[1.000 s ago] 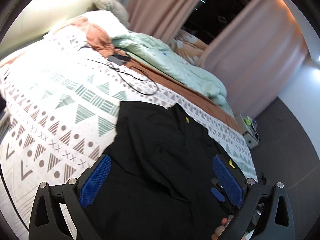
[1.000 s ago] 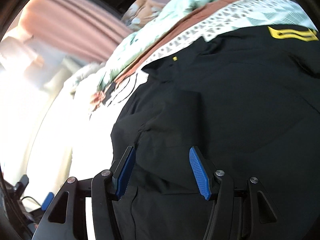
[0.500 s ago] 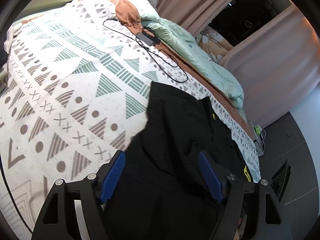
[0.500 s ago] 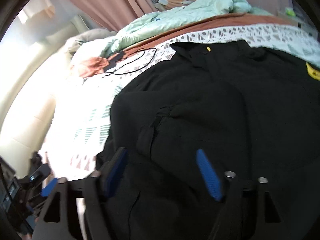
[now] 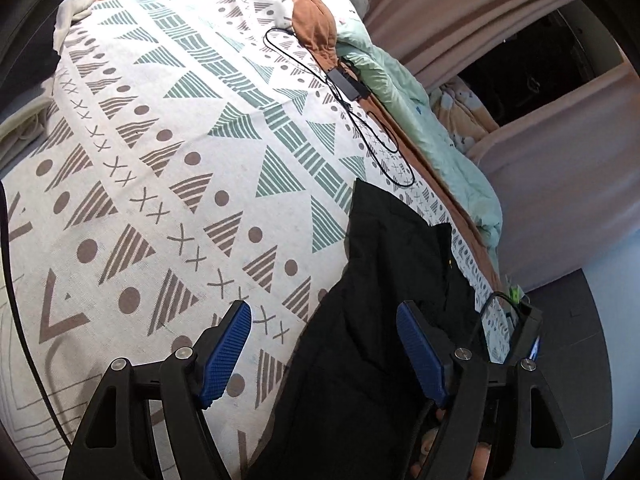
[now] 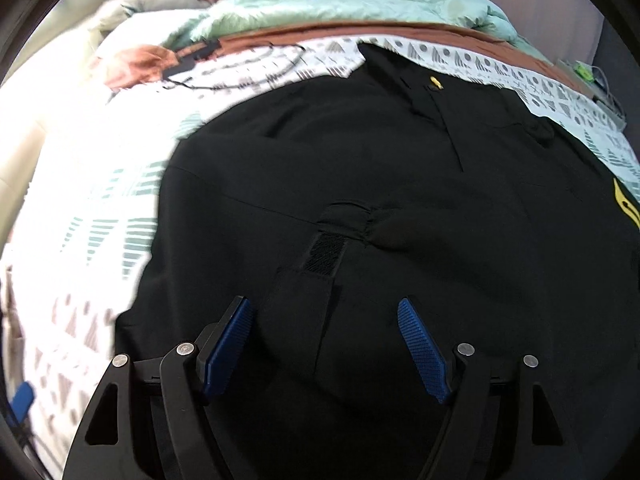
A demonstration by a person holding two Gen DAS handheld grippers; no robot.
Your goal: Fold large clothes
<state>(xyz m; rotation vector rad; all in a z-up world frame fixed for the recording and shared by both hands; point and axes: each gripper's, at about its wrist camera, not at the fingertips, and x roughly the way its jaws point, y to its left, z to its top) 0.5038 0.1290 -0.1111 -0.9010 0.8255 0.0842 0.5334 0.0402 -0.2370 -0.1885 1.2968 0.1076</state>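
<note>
A large black jacket lies spread on the patterned bed sheet. It has a yellow zip pull near the collar and a yellow emblem at the right. A sleeve cuff with a velcro strip lies across its middle. My right gripper hovers open just below that cuff, with the sleeve under the gap. In the left wrist view the jacket runs down the lower right. My left gripper stands open over its left edge, with nothing pressed between the blue pads.
A black cable with a charger brick loops on the sheet beyond the jacket. A mint duvet and an orange-brown cloth lie along the far side. Pink curtains hang behind. Fingers of a hand show at the lower right.
The left gripper's jaws have narrowed, and it sank toward the jacket's left edge. The right gripper's jaws have widened, and it swung over the jacket to the sleeve cuff.
</note>
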